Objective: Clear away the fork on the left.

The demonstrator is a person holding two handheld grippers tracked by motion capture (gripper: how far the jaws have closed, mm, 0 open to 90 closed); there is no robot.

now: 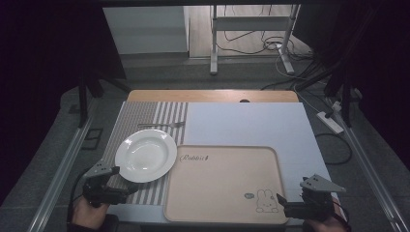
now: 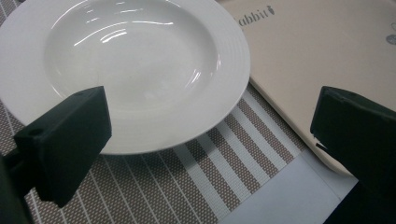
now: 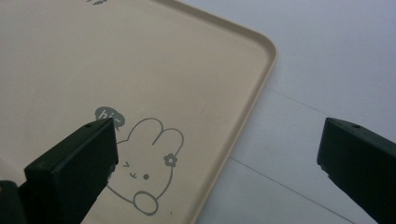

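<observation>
— So, anything moved yet?
— No. The plate sits on the striped mat beside the tray; left gripper and right gripper gape, empty.

You have a fork lying crosswise on the striped placemat at the far left of your desk, beside the white sheet.

White plate on striped mat, fork beyond, beige tray alongside.
</observation>
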